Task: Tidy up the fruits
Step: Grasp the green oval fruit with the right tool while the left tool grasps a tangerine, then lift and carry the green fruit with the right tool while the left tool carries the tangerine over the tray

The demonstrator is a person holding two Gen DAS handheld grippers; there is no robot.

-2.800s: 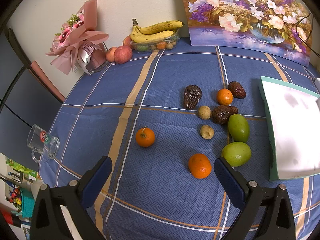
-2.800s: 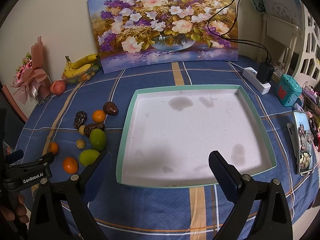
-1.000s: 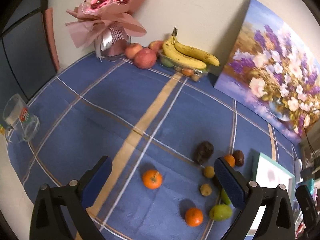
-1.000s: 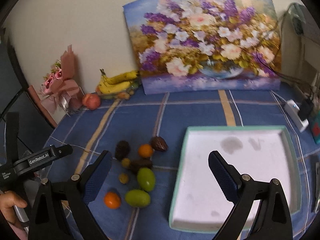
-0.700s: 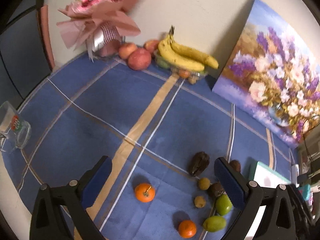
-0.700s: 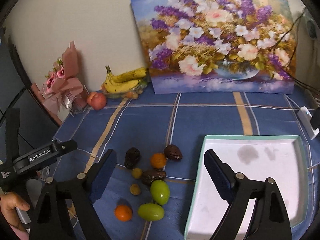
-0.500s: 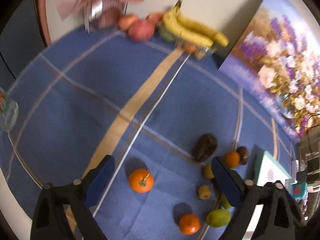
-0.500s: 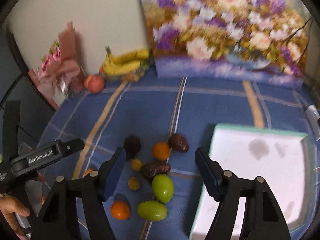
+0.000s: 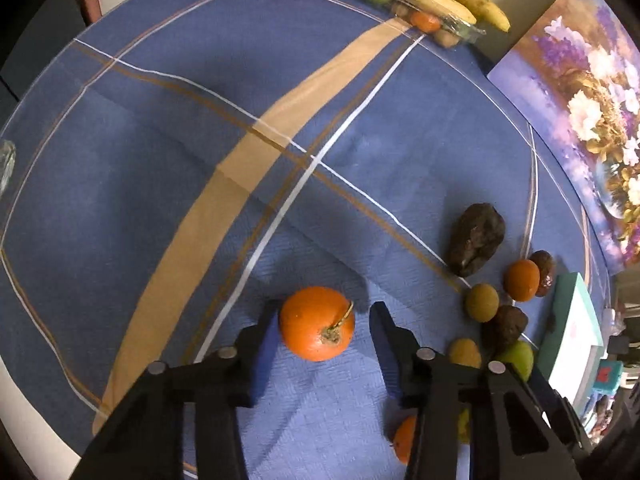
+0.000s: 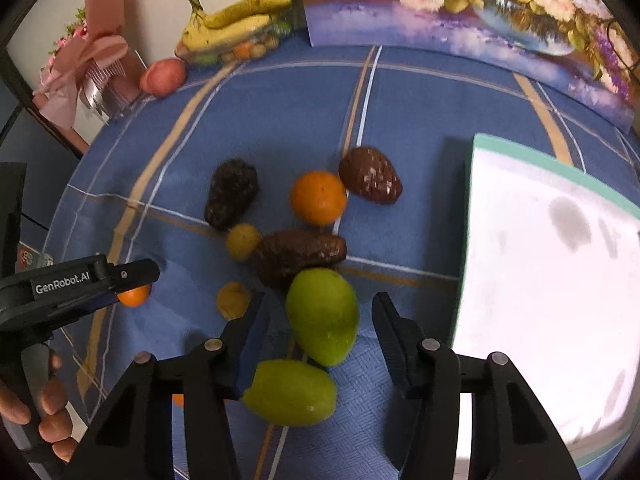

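Fruits lie loose on the blue plaid tabletop [image 9: 120, 184]: the left hand-held gripper [image 9: 322, 330] brackets a stemmed orange [image 9: 317, 323], jaws part-open with a gap on the right side; the right hand-held gripper [image 10: 318, 322] likewise straddles a green mango [image 10: 322, 316], not clamped. Only the right wrist view shows the white tray's [image 10: 470, 240] interior and a second green mango [image 10: 290, 393].

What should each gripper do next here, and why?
Probably close both. The left gripper is open with the stemmed orange between its fingers; the right gripper is open around the upper green fruit. Neither is gripped, both fruits sit on the tablecloth, and the tray holds nothing.
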